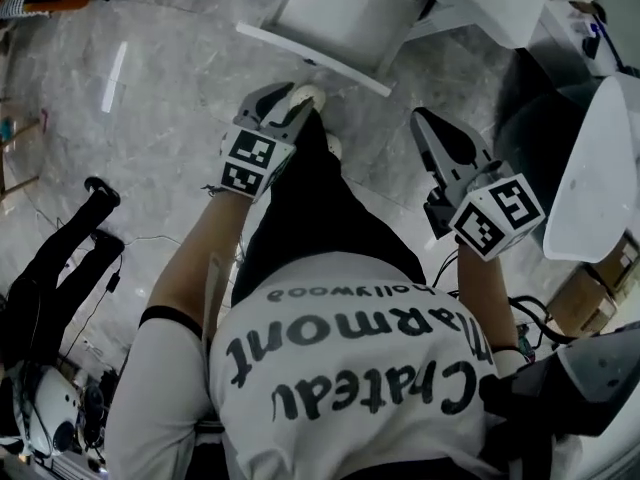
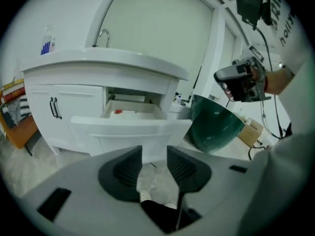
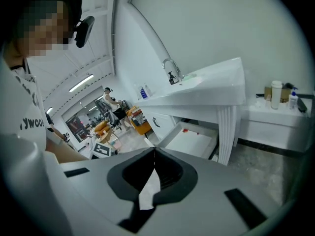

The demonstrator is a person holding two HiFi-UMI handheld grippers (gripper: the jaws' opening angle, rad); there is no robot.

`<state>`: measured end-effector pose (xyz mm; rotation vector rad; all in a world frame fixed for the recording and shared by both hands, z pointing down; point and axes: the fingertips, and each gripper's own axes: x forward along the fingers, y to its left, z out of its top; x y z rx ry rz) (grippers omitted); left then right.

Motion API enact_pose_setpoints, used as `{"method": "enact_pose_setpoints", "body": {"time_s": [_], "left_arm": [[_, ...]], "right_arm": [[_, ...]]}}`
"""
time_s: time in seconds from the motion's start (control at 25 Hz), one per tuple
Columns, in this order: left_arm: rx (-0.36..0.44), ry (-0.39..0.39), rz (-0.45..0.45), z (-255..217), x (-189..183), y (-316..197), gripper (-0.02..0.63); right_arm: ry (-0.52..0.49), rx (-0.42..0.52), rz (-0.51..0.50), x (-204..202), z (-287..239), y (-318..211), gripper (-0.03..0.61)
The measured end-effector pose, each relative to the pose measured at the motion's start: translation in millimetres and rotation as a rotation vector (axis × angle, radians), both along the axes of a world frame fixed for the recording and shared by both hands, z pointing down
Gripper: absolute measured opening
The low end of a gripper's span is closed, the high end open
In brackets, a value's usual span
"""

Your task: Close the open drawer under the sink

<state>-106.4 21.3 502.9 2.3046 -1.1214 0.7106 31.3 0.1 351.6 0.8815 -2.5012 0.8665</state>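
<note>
Plainly, left gripper (image 2: 154, 156) stands wide, empty, facing the open drawer (image 2: 129, 128); right gripper (image 3: 154, 156) seems closed on nothing.

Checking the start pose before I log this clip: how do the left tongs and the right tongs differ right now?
The left tongs stand open, with floor showing in the gap; the right tongs are shut, tips together. The left tongs face the open drawer front-on; the right tongs see it at an angle, from its side. Shared: both are empty, and neither touches the drawer.
</note>
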Motion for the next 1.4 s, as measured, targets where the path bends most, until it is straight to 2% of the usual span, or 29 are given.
{"method": "enact_pose_setpoints", "body": {"time_s": [0.16, 0.32, 0.76, 0.96, 1.16, 1.4], "left_arm": [[-0.116, -0.064, -0.021, 48.5, -3.1, -19.6, 0.137], [-0.167, -0.080, -0.058, 67.2, -0.8, -43.8, 0.138], [-0.253, -0.216, -0.026, 92.5, 5.4, -58.0, 0.147], [-0.288, -0.202, -0.108, 96.3, 2.8, -62.3, 0.146], [-0.274, -0.234, -0.128, 100.0, 0.5, -64.4, 0.138], [-0.326, -0.267, -0.171, 103.6, 0.7, -68.9, 0.138]], "right_arm": [[0.013, -0.060, 0.028, 7.6, 18.2, 0.1, 0.011], [0.058, -0.085, 0.036, 15.4, 28.9, 2.8, 0.011], [0.046, -0.120, 0.124, 24.3, 34.4, -13.7, 0.011], [0.038, -0.140, 0.162, 28.5, 38.7, -14.9, 0.011], [0.037, -0.143, 0.212, 39.5, 40.0, -18.0, 0.011], [0.032, -0.141, 0.258, 51.9, 33.0, -26.5, 0.011]]}}
